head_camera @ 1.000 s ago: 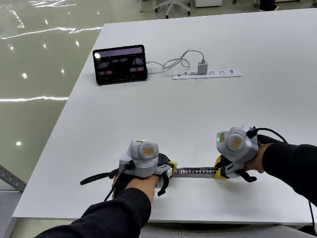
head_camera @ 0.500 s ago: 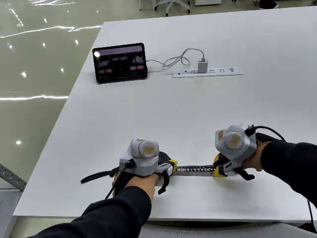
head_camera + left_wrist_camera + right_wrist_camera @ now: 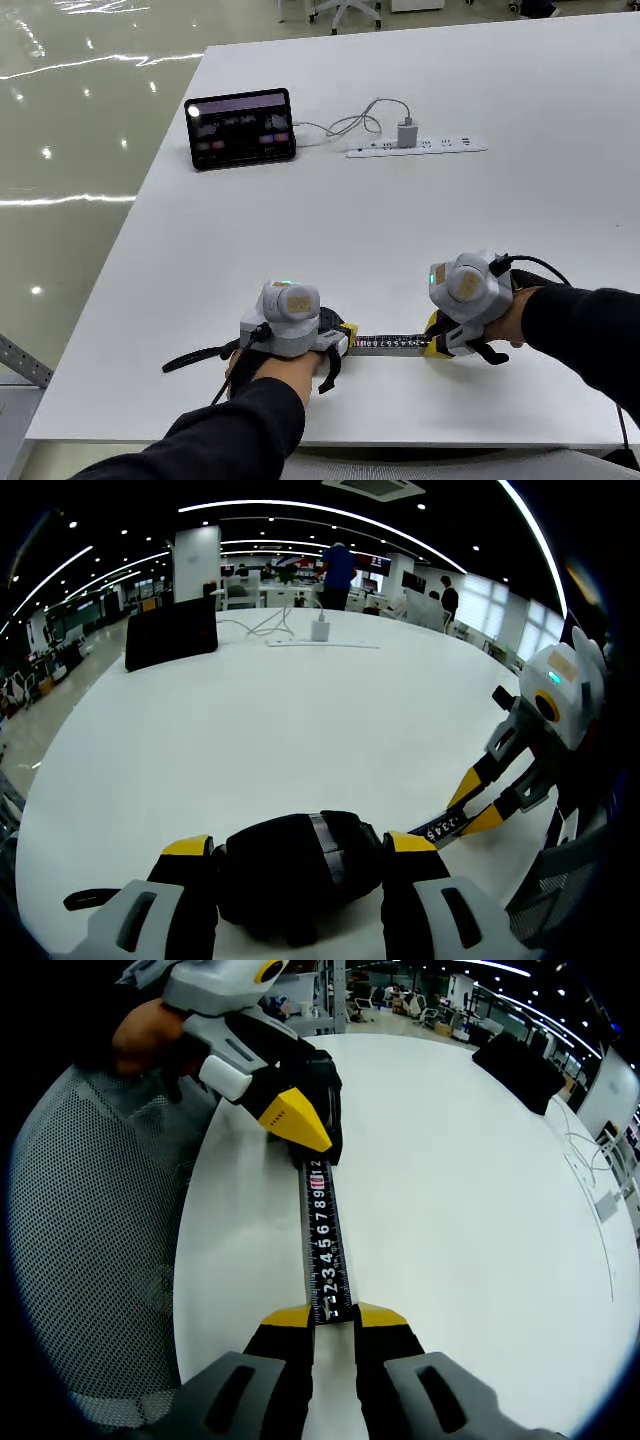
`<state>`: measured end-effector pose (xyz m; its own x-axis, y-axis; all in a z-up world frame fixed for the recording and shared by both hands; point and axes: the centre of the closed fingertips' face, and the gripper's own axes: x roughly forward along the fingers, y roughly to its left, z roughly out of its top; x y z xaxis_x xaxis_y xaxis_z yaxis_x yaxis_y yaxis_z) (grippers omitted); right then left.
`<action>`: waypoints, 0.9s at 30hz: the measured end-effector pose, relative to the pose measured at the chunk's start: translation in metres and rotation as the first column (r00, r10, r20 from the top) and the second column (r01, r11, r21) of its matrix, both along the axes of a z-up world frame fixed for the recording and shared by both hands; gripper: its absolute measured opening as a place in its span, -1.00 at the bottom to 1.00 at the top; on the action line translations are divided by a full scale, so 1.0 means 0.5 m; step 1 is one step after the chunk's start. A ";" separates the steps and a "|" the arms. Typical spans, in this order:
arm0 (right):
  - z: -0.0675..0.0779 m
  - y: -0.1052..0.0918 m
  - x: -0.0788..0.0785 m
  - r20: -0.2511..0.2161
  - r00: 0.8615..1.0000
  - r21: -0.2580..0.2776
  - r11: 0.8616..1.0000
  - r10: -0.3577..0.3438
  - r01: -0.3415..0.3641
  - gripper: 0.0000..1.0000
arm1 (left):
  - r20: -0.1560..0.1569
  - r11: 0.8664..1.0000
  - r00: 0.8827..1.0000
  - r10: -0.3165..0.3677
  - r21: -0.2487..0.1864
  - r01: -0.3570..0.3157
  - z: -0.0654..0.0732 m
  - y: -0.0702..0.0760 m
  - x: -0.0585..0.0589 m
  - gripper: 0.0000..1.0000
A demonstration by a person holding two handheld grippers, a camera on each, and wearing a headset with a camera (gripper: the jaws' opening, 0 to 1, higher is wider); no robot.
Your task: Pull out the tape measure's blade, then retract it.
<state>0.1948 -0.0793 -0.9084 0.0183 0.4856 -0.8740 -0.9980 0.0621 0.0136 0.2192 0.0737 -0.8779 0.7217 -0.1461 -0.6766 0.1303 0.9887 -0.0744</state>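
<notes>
Gripping the black case (image 3: 295, 875) of the tape measure from both sides, the left gripper (image 3: 338, 340) is holding it down on the worktop (image 3: 400, 230), close to the front edge; its yellow-tipped jaws are spread only as far as the case's width and are pressing against it. A black wrist strap (image 3: 195, 357) is trailing from the case towards the left across the white surface. The blade (image 3: 320, 1230) is running out of the case to the right, lying flat and straight on the worktop with its printed numbers facing up. At the blade's free end, well apart from the case, the right gripper (image 3: 325, 1315) is pinching the blade's tip, its two jaws drawn almost together with only the blade between them. A hand (image 3: 285, 368) in a dark sleeve is holding each gripper from behind.

Farther across the worktop from the case, a dark tablet (image 3: 241, 128) is standing propped with its screen lit. Just to the tablet's right, a looping grey cable (image 3: 350, 125) is leading to a small charger (image 3: 408, 133), which is sitting plugged into a white power strip (image 3: 430, 146) lying flat on the surface.
</notes>
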 end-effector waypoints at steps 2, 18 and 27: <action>0.000 0.002 0.000 0.001 1.000 0.004 1.000 0.005 -0.005 -0.79 | -0.001 1.000 1.000 0.000 0.000 0.000 0.000 0.000 0.000 0.25; 0.001 0.013 0.002 -0.007 1.000 0.011 1.000 -0.001 0.001 -0.80 | -0.001 1.000 1.000 -0.001 0.000 0.001 0.001 0.000 -0.001 0.25; 0.000 0.022 0.003 -0.006 1.000 0.011 1.000 -0.008 0.008 -0.80 | -0.001 1.000 1.000 -0.001 -0.001 0.001 0.001 0.000 -0.001 0.25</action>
